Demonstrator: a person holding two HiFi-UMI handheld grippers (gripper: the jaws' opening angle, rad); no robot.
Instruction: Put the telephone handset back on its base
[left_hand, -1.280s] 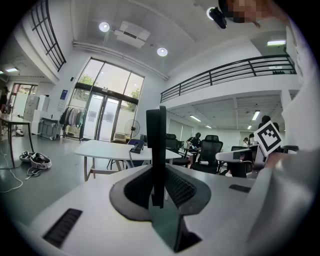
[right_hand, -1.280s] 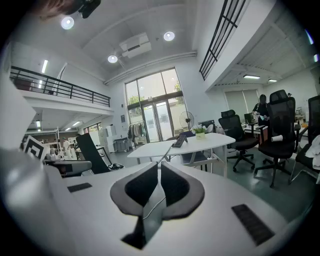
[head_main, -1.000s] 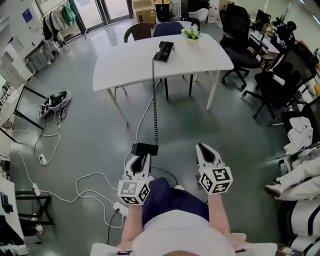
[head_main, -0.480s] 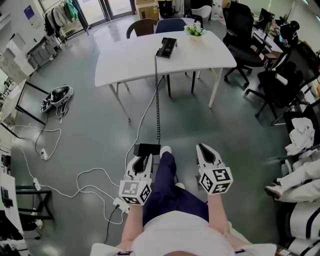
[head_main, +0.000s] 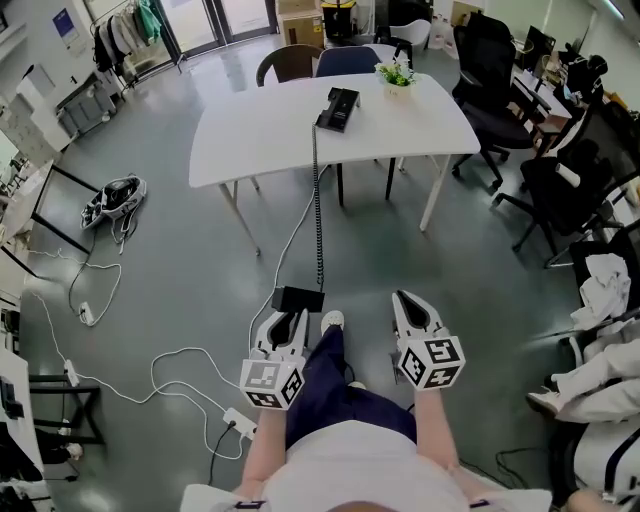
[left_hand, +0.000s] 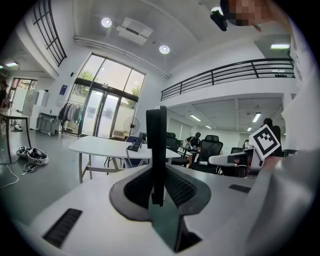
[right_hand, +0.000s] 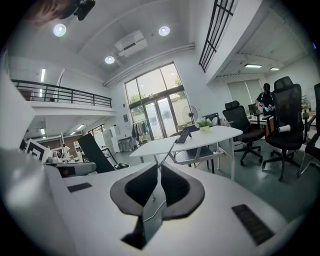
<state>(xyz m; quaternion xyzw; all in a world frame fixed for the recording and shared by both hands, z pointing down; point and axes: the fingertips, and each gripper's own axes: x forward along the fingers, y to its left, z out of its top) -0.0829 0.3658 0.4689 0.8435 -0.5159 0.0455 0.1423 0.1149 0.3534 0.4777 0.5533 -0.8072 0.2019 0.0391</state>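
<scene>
The black telephone handset is clamped crosswise in my left gripper, low over the grey floor. In the left gripper view the handset stands edge-on between the pads of that gripper. A coiled cord runs from it up to the black telephone base on the white table far ahead. My right gripper hovers beside the left one, shut and empty. In the right gripper view that gripper points toward the table and base.
A small potted plant stands on the table near the base. Chairs sit behind the table and black office chairs to the right. Cables and a power strip lie on the floor at left. The person's leg is between the grippers.
The person has stepped forward toward the table, a foot swinging ahead between the grippers. Both grippers keep their pose, the handset still in the left one.
</scene>
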